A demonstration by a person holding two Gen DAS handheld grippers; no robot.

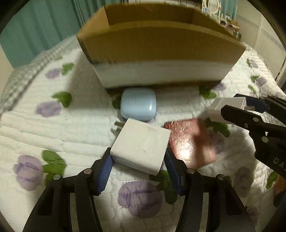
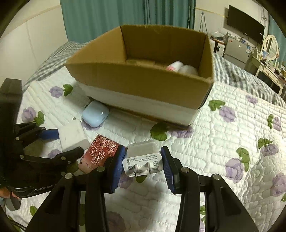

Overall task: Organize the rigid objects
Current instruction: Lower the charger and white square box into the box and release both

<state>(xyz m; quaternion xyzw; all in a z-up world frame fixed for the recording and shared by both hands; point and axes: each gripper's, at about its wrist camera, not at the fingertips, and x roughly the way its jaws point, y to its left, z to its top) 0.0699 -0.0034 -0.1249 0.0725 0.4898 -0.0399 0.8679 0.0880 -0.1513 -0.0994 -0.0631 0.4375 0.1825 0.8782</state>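
Note:
My left gripper (image 1: 138, 158) is shut on a large white power adapter (image 1: 141, 146), held just above the quilt; it also shows in the right wrist view (image 2: 73, 136). My right gripper (image 2: 143, 160) is shut on a small white plug charger (image 2: 143, 159), prongs toward the camera; it shows in the left wrist view (image 1: 227, 108) at the right. A red card with gold roses (image 2: 98, 155) lies between them. A pale blue earbud case (image 1: 138, 106) rests against the open cardboard box (image 2: 143, 85).
The box holds white and pink rounded items (image 2: 180, 67) at its back right. Everything rests on a white quilt with purple flowers (image 2: 232, 142). Teal curtains (image 2: 107, 16) hang behind; a TV (image 2: 244, 25) and dresser stand at the far right.

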